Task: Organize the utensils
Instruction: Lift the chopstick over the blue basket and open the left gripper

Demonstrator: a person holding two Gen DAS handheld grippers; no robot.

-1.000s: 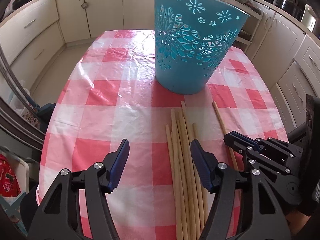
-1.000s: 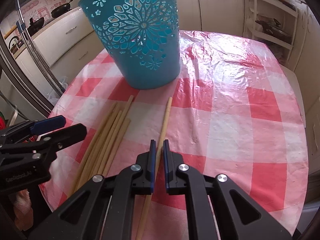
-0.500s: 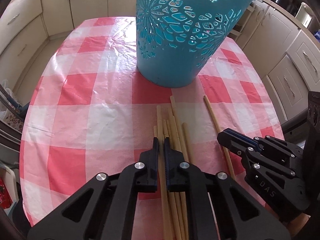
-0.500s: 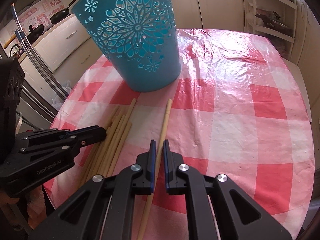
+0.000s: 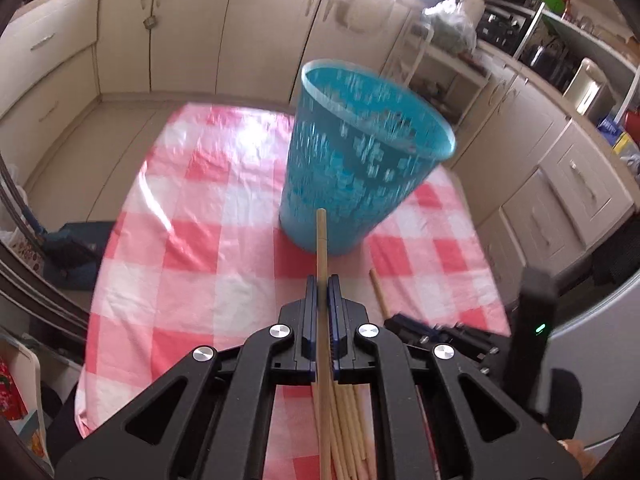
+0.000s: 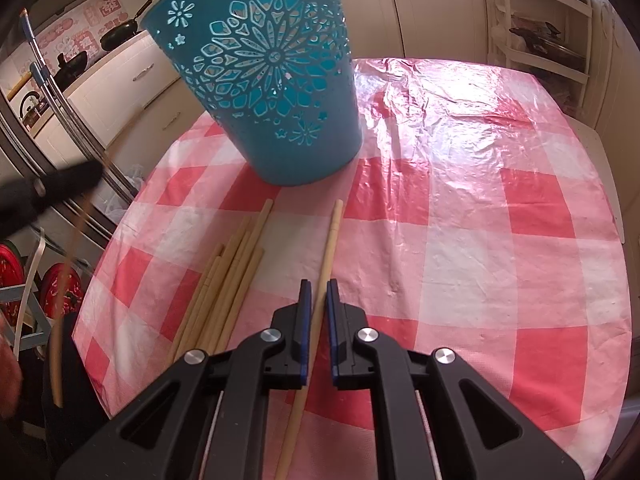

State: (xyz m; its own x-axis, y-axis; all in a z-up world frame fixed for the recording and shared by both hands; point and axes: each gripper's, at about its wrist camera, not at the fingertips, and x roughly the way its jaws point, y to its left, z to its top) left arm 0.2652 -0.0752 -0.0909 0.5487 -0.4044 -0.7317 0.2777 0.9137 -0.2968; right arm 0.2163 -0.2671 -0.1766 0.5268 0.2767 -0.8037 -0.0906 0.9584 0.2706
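My left gripper [image 5: 321,280] is shut on one wooden chopstick [image 5: 321,248] and holds it lifted above the table, its tip pointing at the blue cut-out basket [image 5: 360,160]. Several more chopsticks [image 5: 352,428] lie below it. My right gripper [image 6: 317,285] is shut on a single chopstick [image 6: 330,240] that lies on the cloth in front of the basket [image 6: 272,80]. A bundle of several chopsticks [image 6: 228,280] lies to its left. The left gripper [image 6: 48,188] with its raised chopstick shows blurred at the left edge.
The table carries a red and white checked plastic cloth [image 6: 480,220]. Kitchen cabinets [image 5: 192,28] and shelves [image 6: 540,40] surround the table. The table's near edge [image 6: 100,360] drops off at the left, with red items below it.
My left gripper closed on a chopstick from the bundle, then lifted it up off the table. My right gripper stays shut on its chopstick, hardly moved.
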